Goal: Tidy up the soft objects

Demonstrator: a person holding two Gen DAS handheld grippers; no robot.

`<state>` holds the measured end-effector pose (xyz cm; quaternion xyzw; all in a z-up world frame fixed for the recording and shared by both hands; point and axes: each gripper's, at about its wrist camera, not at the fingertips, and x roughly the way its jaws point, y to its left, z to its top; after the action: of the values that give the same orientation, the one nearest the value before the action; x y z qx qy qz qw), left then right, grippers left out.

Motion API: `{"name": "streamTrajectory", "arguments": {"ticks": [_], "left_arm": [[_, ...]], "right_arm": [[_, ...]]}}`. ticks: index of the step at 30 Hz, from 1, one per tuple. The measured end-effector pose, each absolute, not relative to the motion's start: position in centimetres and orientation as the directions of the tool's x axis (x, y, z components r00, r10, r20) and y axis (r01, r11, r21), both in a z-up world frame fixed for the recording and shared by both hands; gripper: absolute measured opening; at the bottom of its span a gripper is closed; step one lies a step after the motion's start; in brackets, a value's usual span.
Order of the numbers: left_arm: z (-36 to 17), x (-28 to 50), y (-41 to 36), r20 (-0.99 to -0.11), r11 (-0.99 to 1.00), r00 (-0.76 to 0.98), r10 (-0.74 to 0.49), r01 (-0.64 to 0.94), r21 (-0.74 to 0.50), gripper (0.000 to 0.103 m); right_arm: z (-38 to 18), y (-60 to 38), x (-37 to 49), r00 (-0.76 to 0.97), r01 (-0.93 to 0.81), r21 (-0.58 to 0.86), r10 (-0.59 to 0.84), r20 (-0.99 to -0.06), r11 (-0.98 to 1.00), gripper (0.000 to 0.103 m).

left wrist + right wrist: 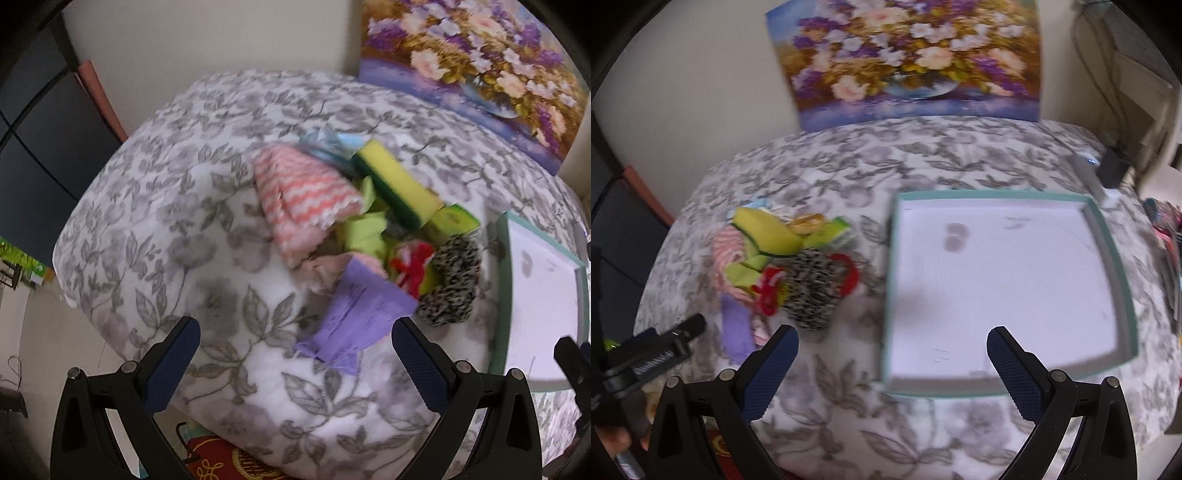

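A heap of soft things lies on the floral cloth: a pink zigzag cloth [306, 192], a yellow-green sponge [395, 182], a purple cloth [362, 310], a red fuzzy piece [412, 266] and a black-and-white speckled scrubber [452, 284]. My left gripper [295, 354] is open, just short of the purple cloth. In the right wrist view the heap sits left of centre, with the scrubber [812, 286] nearest. A shallow teal-rimmed box [1108, 236] with a white floor holds nothing. My right gripper [892, 363] is open above the box's near left corner.
A flower painting [908, 62] leans on the wall behind the table. A white device [1089, 173] and a black box [1113, 168] lie at the far right. The left gripper's body [657, 354] shows at the right view's left edge. The table edge drops off on the left.
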<state>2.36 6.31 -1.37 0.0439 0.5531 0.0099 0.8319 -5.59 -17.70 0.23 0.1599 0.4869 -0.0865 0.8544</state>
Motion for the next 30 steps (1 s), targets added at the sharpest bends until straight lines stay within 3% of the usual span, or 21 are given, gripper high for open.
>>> {"name": "streamTrajectory", "arguments": {"ticks": [9,16,20,24,27,30], "left_arm": [[-3.4,2.6,5.0,-0.940,0.989,0.337,0.053,0.113,0.096,0.103],[-4.9,2.8,3.8,-0.955,0.981,0.291,0.046,0.166,0.098,0.103],[-5.5,2.8,3.3,-0.958,0.977,0.283,0.047,0.188,0.103,0.101],[-6.0,2.9,3.2,-0.964,0.976,0.263,0.041,0.197,0.095,0.089],[-6.1,3.0,3.3,-0.965,0.975,0.261,0.042,0.200,0.096,0.088],[-6.1,3.0,3.3,-0.965,0.975,0.259,0.030,0.206,0.086,0.073]], "right_arm": [[-1.7,-15.2,-1.8,0.476,0.243,0.262,0.120,-0.871,0.934,0.103],[-4.3,-14.8,0.3,0.420,0.243,0.311,0.189,-0.888,0.919,0.089],[-5.3,-14.4,1.4,0.408,0.234,0.330,0.215,-0.887,0.915,0.088],[-6.2,-13.7,2.5,0.394,0.219,0.355,0.250,-0.884,0.909,0.079],[-6.9,-13.1,3.2,0.375,0.210,0.348,0.253,-0.892,0.914,0.075],[-7.6,-12.6,3.7,0.356,0.199,0.350,0.265,-0.896,0.915,0.061]]}}
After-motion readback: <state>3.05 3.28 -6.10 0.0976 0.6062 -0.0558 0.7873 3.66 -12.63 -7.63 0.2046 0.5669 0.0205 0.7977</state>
